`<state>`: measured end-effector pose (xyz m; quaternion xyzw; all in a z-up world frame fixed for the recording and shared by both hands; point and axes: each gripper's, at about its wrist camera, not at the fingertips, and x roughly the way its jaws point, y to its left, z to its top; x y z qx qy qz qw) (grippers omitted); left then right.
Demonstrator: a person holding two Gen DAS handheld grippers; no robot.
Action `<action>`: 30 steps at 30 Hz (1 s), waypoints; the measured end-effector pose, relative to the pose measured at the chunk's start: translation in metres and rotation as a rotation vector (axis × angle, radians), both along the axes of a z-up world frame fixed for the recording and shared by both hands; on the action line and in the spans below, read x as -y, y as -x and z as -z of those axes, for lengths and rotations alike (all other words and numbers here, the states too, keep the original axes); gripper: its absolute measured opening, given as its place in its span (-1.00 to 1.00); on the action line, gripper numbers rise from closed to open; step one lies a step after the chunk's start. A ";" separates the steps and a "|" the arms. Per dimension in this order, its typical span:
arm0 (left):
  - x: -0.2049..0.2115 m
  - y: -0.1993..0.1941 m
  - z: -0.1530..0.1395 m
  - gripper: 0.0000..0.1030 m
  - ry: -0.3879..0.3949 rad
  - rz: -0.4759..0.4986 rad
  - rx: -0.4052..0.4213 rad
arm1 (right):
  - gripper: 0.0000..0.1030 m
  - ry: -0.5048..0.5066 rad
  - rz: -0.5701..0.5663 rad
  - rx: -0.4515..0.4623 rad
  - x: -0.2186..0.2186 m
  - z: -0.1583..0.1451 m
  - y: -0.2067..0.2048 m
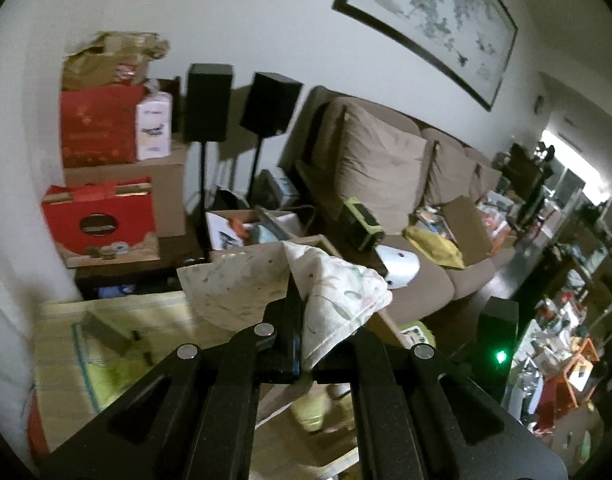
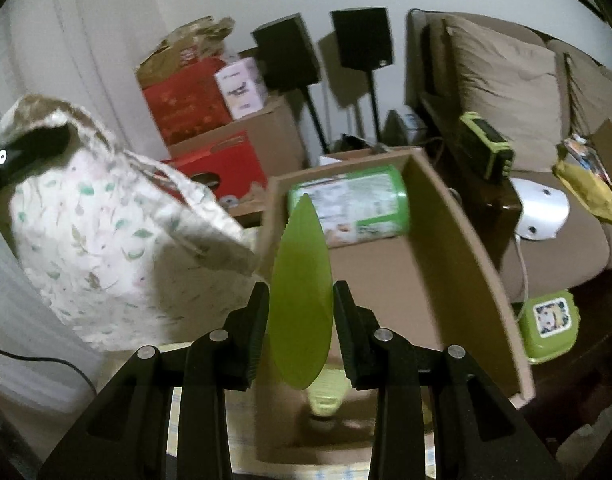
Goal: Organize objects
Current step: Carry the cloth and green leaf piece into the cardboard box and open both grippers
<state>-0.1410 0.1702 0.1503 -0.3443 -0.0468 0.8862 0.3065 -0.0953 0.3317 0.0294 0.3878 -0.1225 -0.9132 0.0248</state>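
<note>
My left gripper (image 1: 306,316) is shut on a white cloth with a leaf print (image 1: 338,296), held up in the air; the cloth also shows hanging at the left of the right wrist view (image 2: 106,248), with the left gripper's tip (image 2: 22,152) at its top. My right gripper (image 2: 300,304) is shut on a flat green oval paddle (image 2: 300,280), held over an open cardboard box (image 2: 458,240). A green-labelled can (image 2: 354,204) lies on its side at the box's far end.
A brown sofa (image 1: 386,168) with cushions and clutter stands to the right. Two black speakers on stands (image 1: 208,104) and stacked red boxes and cartons (image 1: 98,128) stand against the wall. A small green lidded container (image 2: 550,324) sits right of the box.
</note>
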 end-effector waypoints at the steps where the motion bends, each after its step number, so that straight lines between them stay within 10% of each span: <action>1: -0.008 0.001 0.002 -0.94 0.001 0.007 0.004 | -0.38 -0.001 0.011 0.001 -0.006 0.001 -0.002; 18: -0.121 0.046 0.065 -0.94 -0.003 0.158 0.108 | -0.38 0.000 0.151 0.063 -0.081 0.029 -0.018; 24: -0.136 0.061 0.121 -0.93 0.106 0.144 0.196 | -0.38 0.030 0.185 0.088 -0.098 0.045 -0.017; 30: -0.127 0.067 0.161 -0.30 0.190 0.111 0.330 | -0.38 0.038 0.179 0.106 -0.099 0.056 -0.015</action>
